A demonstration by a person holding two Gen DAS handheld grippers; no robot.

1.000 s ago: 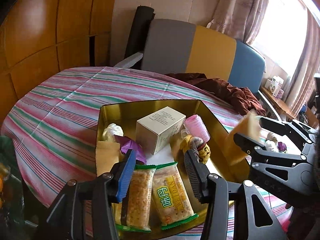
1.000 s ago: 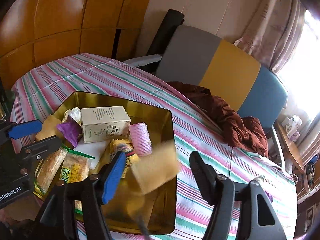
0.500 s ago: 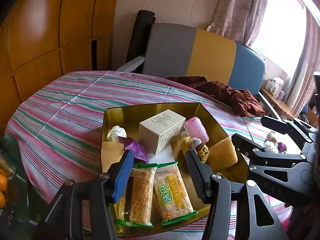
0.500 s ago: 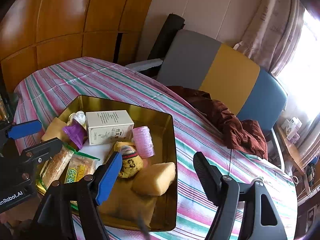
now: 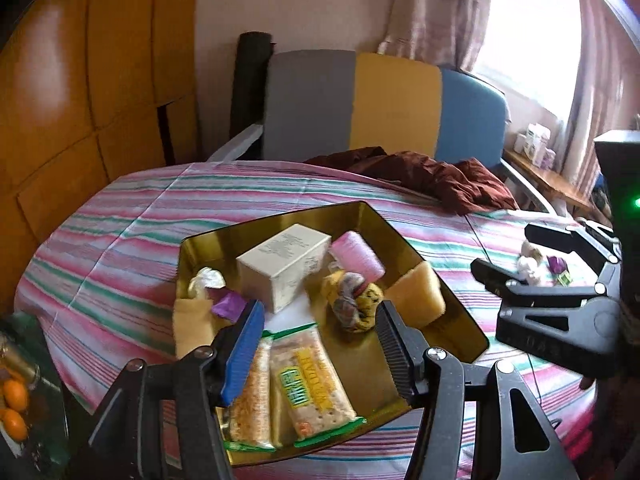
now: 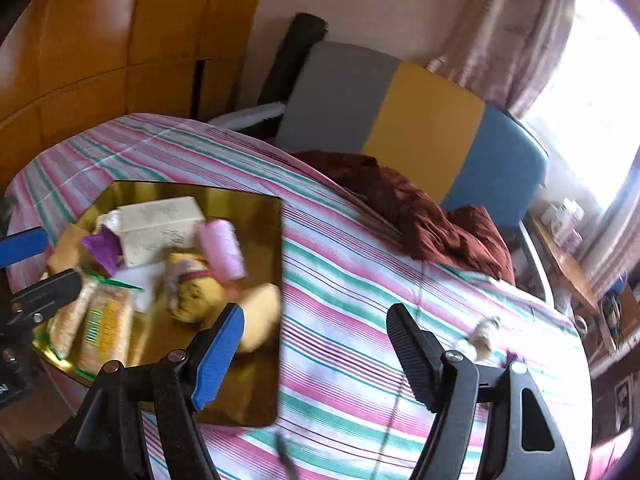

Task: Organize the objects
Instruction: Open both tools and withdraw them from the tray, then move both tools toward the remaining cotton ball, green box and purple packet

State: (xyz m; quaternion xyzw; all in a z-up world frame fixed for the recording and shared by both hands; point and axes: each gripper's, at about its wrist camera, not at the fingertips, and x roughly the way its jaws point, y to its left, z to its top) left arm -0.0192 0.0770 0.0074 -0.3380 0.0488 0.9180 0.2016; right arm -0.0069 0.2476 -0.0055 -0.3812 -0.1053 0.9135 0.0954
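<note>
Gold tray (image 5: 404, 236) sits on the striped cloth (image 5: 120, 240) of a round table, near its front-left edge. Tray contents: cream box (image 5: 284, 266) toward the far wall, small print on its top and side too fine to read; pink roll (image 5: 358, 256) just right of the box; patterned yellow bundle (image 5: 352, 300) in front of the roll; yellow sponge (image 5: 418, 294) leaning against the tray's right wall. At the left wall: a white wrapped lump (image 5: 206, 282), a purple wrapper (image 5: 228, 304), a tan pad (image 5: 192, 326). At the near edge: two snack packs side by side, a grainy bar (image 5: 252, 404) and a cracker pack (image 5: 310, 380) with a yellow-green label; its lettering is blurred, not legible.

Left gripper (image 5: 316, 344): jaws part-way open and just been widening, nothing between them, hanging over the snack packs without touching them.

Right gripper (image 6: 316, 354): jaws wide and have just opened further, empty, over bare cloth at the tray's right edge; the sponge lies apart from them inside the tray.

On the cloth right of the tray: a few small loose pieces (image 5: 530, 266), white and purple. A brown cloth (image 5: 436, 180) is heaped at the table's far edge, with a grey-yellow-blue chair (image 5: 388, 108) behind it. Oranges (image 5: 16, 408) at lower left, off the table.
</note>
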